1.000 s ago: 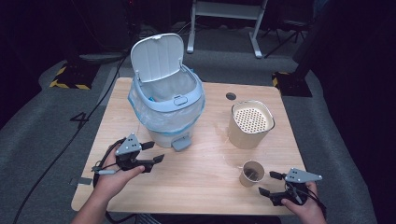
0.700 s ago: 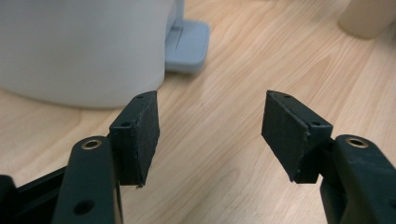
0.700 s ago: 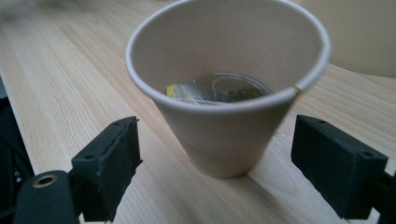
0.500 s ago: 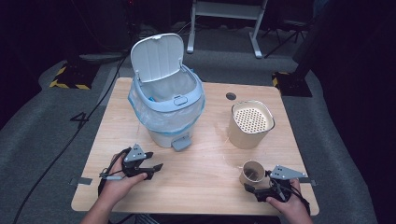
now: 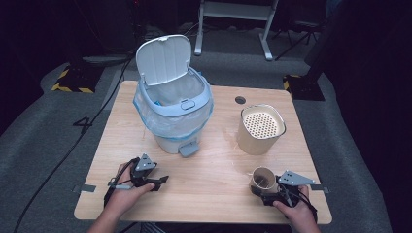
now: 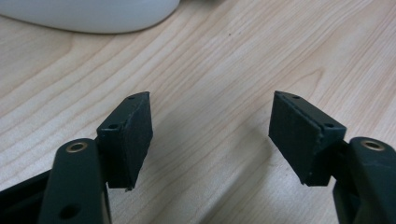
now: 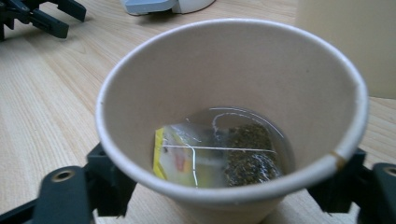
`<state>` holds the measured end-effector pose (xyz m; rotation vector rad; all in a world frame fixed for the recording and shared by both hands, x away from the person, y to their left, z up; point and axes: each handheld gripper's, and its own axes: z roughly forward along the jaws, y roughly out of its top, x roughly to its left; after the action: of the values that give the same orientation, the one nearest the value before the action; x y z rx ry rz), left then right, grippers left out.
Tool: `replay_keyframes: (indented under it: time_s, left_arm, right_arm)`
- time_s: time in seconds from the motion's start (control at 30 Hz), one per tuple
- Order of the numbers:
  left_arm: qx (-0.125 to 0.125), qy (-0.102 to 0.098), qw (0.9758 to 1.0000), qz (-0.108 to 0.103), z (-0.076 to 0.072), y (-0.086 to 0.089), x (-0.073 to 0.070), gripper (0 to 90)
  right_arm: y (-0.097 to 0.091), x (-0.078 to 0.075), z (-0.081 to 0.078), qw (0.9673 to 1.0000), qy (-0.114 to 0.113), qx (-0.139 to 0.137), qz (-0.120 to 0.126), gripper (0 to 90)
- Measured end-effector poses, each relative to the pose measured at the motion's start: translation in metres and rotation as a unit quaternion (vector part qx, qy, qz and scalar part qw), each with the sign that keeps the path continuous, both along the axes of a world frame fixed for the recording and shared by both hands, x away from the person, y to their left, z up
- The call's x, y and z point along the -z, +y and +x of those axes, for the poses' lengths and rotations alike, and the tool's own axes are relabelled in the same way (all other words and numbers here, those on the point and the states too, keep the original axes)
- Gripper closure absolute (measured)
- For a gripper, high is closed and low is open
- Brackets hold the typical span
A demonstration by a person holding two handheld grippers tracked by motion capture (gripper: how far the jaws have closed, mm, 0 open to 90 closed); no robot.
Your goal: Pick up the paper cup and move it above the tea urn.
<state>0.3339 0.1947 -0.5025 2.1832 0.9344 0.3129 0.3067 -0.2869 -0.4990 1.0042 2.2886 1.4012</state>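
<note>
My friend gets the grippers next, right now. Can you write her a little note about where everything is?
Right gripper: its jaws have just been closing around the paper cup at the table's near right; both sit against its sides.
Left gripper: open, nothing between its jaws, low over the bare table at near left.
Cup holds a used tea bag in some liquid.
Pedal bin stands with its lid up; strainer canister sits right of it.
Done: cup reached. Left, probably: lift and empty it.

It looks like a lab or recording studio: a lone wooden tabletop [image 5: 214, 194] on grey carpet [image 5: 43, 145], dark surroundings, hazard-striped tape [image 5: 73, 82], loose cables [image 5: 63, 160].
</note>
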Motion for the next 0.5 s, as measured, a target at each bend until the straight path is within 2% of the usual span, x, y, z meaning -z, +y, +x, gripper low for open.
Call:
replay_keyframes:
  time_s: [0.27, 0.5]
  left_arm:
    - [-0.006, -0.008, 0.9998, 0.019, -0.0002, -0.0031, 0.0015, 22.2]
    - [-0.001, -0.004, 0.9998, 0.02, 0.0013, -0.0049, 0.002, 16.1]
  right_arm:
    - [-0.0007, -0.0003, -0.0004, 1.0, -0.004, -0.001, -0.001, 27.2]
    - [-0.0023, -0.0042, -0.0009, 0.9999, -0.006, -0.007, -0.009, 28.1]
